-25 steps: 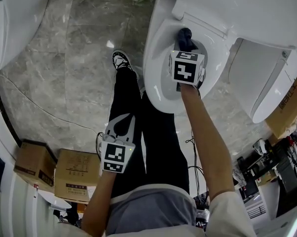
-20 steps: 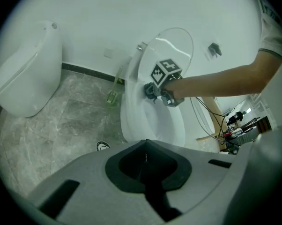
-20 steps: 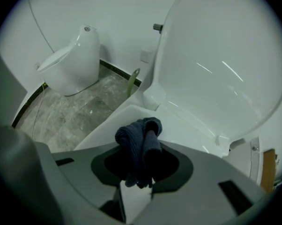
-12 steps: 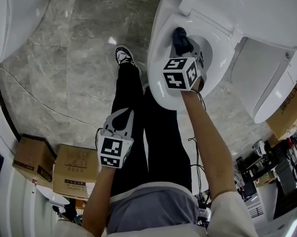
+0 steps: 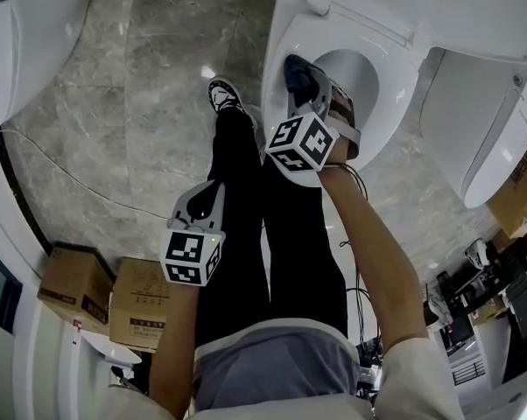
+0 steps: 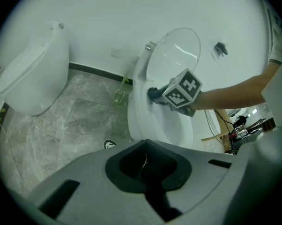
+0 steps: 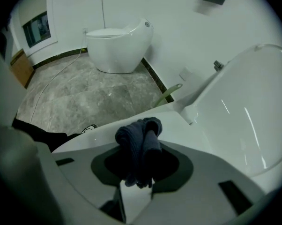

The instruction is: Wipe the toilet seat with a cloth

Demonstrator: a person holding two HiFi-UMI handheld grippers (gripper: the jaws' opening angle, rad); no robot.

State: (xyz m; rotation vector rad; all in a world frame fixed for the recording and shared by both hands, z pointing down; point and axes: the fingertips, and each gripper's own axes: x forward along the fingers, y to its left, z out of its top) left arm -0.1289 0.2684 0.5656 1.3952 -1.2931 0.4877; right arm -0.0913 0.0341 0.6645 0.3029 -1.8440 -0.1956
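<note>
Overhead, the head view is showing a person standing at a white ceramic toilet with its lid (image 7: 244,121) raised, a two-jaw gripper in each hand. The right gripper (image 7: 138,172) is pointing steeply down at the white oval toilet seat (image 5: 402,77), and its jaws are clamping a bunched dark blue cloth (image 7: 138,144) between them. The right gripper view is showing the cloth's folded wad bulging out past the jaw tips and resting against the seat's white surface. In the head view the cloth (image 5: 300,75) is sitting on the seat's left rim, at the edge of the bowl opening, on the side nearest the person's leg. The marker cube is riding just behind it, with the person's bare forearm stretching back from it.

The left gripper (image 5: 207,204) is hanging well apart from the toilet, beside the person's black trouser leg, over the grey marbled floor (image 5: 132,86). The left gripper view is showing its jaws pressed fully together with nothing between them, facing the toilet and the right gripper from a distance.

A second white toilet (image 7: 120,43) is standing by the wall across the floor. Two brown cardboard boxes (image 5: 145,309) are sitting behind the person's left side.
</note>
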